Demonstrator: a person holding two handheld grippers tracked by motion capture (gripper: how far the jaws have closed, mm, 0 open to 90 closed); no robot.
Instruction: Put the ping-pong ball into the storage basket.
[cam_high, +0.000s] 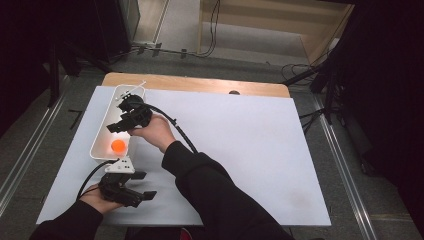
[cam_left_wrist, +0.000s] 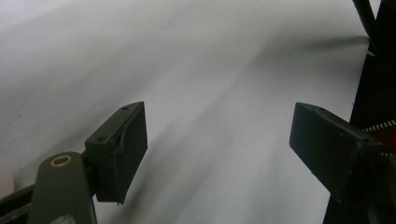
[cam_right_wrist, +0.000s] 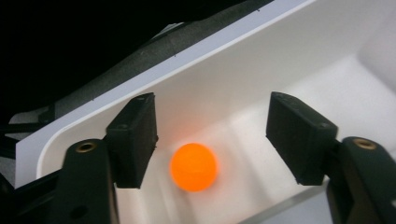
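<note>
Right tongs (cam_right_wrist: 212, 140): jaws apart with nothing clamped, poised over the near end of a long white tray (cam_high: 99, 140); an orange ball (cam_right_wrist: 194, 166) lies loose on the tray floor between and below the jaws, touching neither. Left tongs (cam_left_wrist: 217, 149): jaws wide apart and empty, held low over the white counter (cam_high: 260, 150) just beside the tray's near end, at the counter's front left.

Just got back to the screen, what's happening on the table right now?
A person works two handheld grippers at a white table. The right gripper hangs over a white tray, jaws open, with an orange ball lying loose in the tray below them, not gripped. The left gripper sits open near the table's front edge, holding nothing.
</note>
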